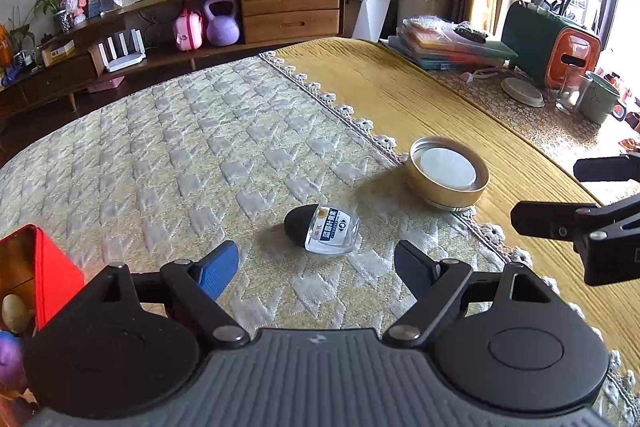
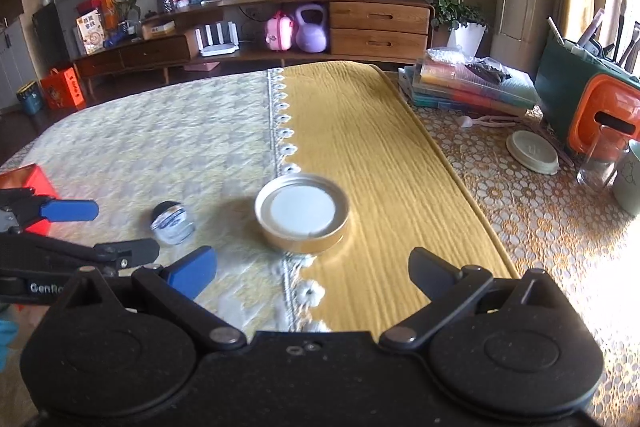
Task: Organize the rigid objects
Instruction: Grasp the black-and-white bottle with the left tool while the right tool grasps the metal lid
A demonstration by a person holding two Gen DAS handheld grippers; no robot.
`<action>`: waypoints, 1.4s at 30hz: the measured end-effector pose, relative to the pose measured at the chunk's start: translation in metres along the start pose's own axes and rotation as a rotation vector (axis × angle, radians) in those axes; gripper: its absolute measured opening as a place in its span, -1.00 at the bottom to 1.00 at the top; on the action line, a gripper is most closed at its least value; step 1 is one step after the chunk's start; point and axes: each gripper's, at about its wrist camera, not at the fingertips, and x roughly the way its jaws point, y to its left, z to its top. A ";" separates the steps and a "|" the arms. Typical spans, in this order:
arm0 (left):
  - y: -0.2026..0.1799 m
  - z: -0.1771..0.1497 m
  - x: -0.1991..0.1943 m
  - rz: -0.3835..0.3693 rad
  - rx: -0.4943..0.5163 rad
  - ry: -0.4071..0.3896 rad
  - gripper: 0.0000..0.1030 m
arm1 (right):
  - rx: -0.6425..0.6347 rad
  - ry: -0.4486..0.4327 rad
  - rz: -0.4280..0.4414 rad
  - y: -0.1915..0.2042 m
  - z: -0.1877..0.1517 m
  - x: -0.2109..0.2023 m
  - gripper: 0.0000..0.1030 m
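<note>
Left gripper gapes wide, empty, near the small bottle; right gripper likewise wide, near the gold lid.

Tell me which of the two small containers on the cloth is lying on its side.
The small clear bottle with the black cap and printed label lies tipped over on the quilted cloth. The round gold tin sits flat, open side up.

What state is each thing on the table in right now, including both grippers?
Small bottle: lying on its side, black cap on, untouched.
Gold lid: resting upside down, hollow side up, across the runner's lace edge.
Red box: open; what it holds is unclear.
Left gripper: jaws open, empty, short of the bottle.
Right gripper: jaws open, empty, short of the lid.
Drinking glass: upright.
</note>
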 end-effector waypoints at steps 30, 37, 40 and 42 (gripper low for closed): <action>-0.001 0.007 0.052 0.015 0.012 -0.013 0.03 | -0.046 0.038 -0.017 0.008 0.010 0.082 0.47; 0.002 0.006 0.049 0.019 -0.005 -0.016 0.03 | -0.043 0.032 -0.018 0.010 0.006 0.076 0.46; 0.002 0.005 0.044 0.017 -0.016 -0.014 0.03 | -0.024 0.036 -0.008 0.010 0.004 0.070 0.46; 0.003 0.007 0.039 0.017 -0.023 -0.014 0.03 | -0.013 0.036 0.001 0.010 0.003 0.064 0.46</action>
